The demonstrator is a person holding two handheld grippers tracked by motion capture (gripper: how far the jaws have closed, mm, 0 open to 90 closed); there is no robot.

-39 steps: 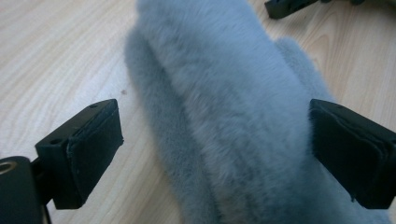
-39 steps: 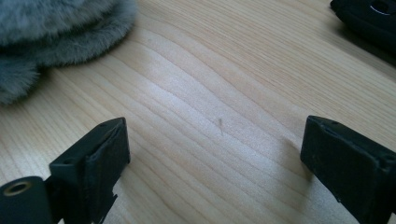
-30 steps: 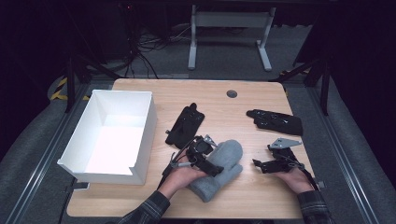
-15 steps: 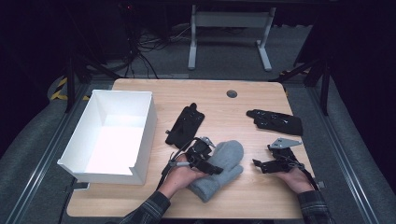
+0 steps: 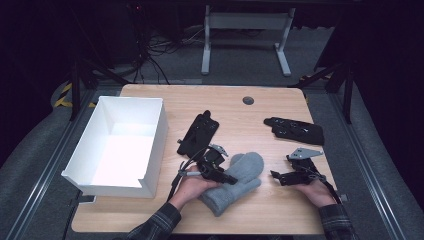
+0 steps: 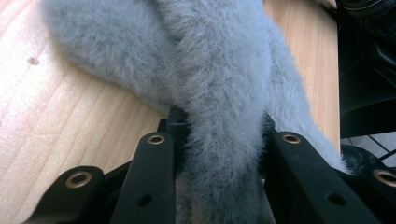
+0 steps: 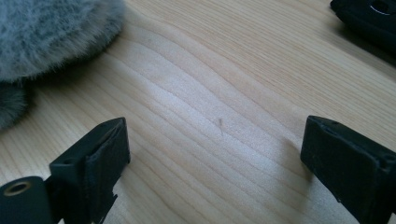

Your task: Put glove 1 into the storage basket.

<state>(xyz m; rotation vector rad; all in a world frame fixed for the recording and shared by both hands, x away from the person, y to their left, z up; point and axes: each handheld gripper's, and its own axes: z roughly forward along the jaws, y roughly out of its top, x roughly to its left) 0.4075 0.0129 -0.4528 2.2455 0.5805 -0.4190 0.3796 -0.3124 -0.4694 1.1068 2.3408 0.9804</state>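
A fuzzy grey mitten (image 5: 241, 181) lies on the wooden table (image 5: 240, 120) near its front edge. My left gripper (image 5: 226, 177) rests across the mitten's left side, held by a hand in a plaid sleeve. In the left gripper view a fold of the mitten (image 6: 219, 88) runs between the two black jaws; they have just been closing and now pinch it. My right gripper (image 5: 276, 176) sits low over bare wood to the right of the mitten, apart from it. Its jaws stand wide open with nothing between them, and the mitten's edge (image 7: 46, 32) shows at the upper left.
A white open box (image 5: 158, 142) stands at the table's left. A black holder (image 5: 199, 132) lies just behind the mitten and another (image 5: 295, 130) lies at the right rear. A round cable hole (image 5: 248, 100) sits near the back edge.
The left gripper's jaws have drawn together on the mitten while staying in about the same spot. The right hand has not moved.
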